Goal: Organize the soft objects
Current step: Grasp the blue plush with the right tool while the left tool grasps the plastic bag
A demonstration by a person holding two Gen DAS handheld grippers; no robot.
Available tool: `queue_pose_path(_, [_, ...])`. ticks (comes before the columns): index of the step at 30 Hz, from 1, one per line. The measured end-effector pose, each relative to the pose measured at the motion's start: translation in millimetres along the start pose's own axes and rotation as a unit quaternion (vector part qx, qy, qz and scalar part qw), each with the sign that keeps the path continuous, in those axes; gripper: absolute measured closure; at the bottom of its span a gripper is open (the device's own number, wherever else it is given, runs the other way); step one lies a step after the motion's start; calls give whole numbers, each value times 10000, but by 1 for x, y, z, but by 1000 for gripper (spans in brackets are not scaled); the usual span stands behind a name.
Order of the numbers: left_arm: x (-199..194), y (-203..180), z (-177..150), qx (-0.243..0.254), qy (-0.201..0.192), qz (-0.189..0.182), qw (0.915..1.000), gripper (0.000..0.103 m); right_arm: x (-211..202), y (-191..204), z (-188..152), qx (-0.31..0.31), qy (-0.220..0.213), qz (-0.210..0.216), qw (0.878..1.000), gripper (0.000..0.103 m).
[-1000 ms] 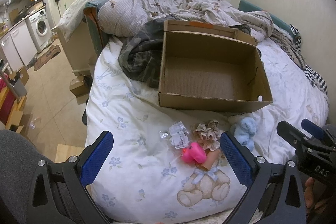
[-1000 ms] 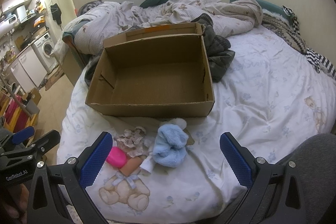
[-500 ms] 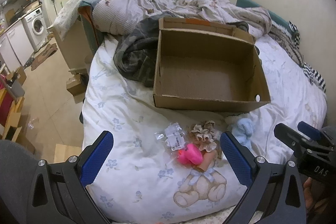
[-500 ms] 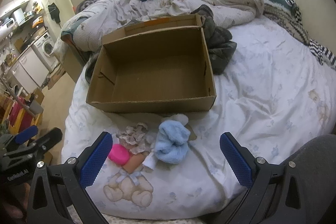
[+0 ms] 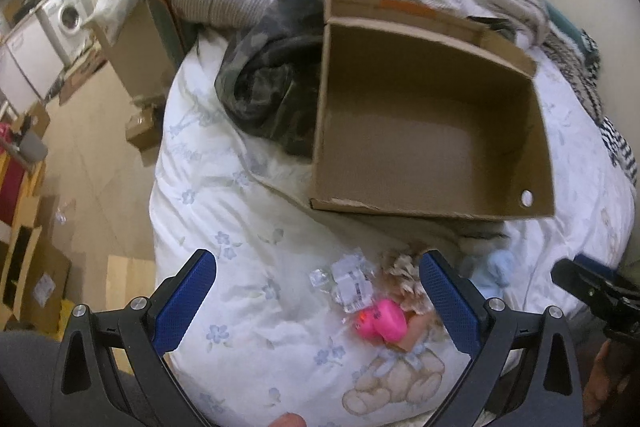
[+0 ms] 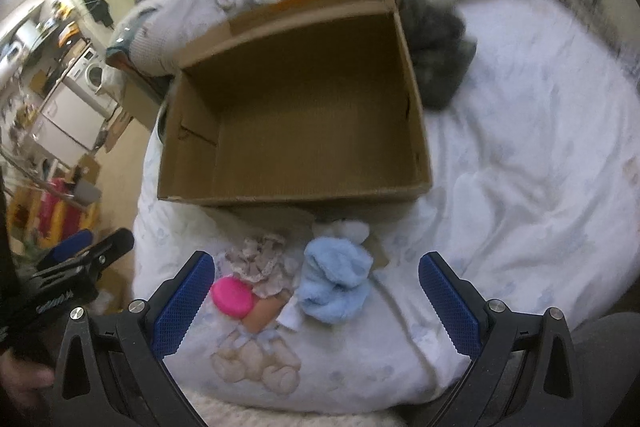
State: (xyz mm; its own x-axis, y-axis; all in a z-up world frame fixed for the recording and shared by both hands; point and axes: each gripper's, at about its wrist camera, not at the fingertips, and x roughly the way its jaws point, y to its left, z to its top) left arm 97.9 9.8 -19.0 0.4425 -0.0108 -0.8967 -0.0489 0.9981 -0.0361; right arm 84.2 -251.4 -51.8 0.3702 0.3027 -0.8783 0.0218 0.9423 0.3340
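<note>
Cardboard box (image 5: pixel 432 119) sits open and empty on the quilted bed (image 5: pixel 240 227), and I use it as my landmark. Compared with a second ago, the box fills more of both views and I look more steeply down into it, so I judge that I have brought both grippers forward and higher over the bed. The right wrist view is smeared with motion blur.

Nothing has gone into the box yet. Just in front of its near wall lies the small heap of soft things: a pale blue fluffy toy (image 6: pixel 336 279), a beige ruffled fabric piece (image 6: pixel 260 263), a pink rubber duck (image 5: pixel 380 321) and a peach-coloured piece (image 6: pixel 264 313) tucked against the duck. A clear plastic packet (image 5: pixel 348 283) lies in front of the box too, beside the duck.

The left gripper (image 5: pixel 316 303) has its jaws spread wide and holds nothing; the duck and packet show between its fingers. The right gripper (image 6: pixel 316 303) is likewise wide and holds nothing, with the blue toy between its fingers.

I judge the sorting has barely started: the approach is made, the first grasp is not.
</note>
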Motion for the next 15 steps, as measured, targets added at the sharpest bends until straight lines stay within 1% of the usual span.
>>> queue_pose_path(3, [15,7,7,-134,91,131,9998,1,20,-16,7,286,332,101,9990,0])
queue_pose_path(7, [35,14,7,-218,228,78,9995,1,49,-25,5,398,662,126,9969,0])
queue_pose_path(9, [46,17,4,-234,296,99,9992,2,62,-25,2,379,811,114,9959,7])
queue_pose_path(12, [60,20,2,-359,466,54,9983,2,81,-18,-1,206,952,-32,9952,9])
queue_pose_path(13, [64,22,2,-427,521,1,9977,2,85,-15,-3,128,979,-99,9951,12])
queue_pose_path(14, [67,24,1,-481,567,-48,9972,2,88,-13,-3,51,1005,-147,9948,21])
queue_pose_path(15, [70,26,1,-549,606,-72,9966,2,92,-10,-3,-34,1033,-208,9944,27])
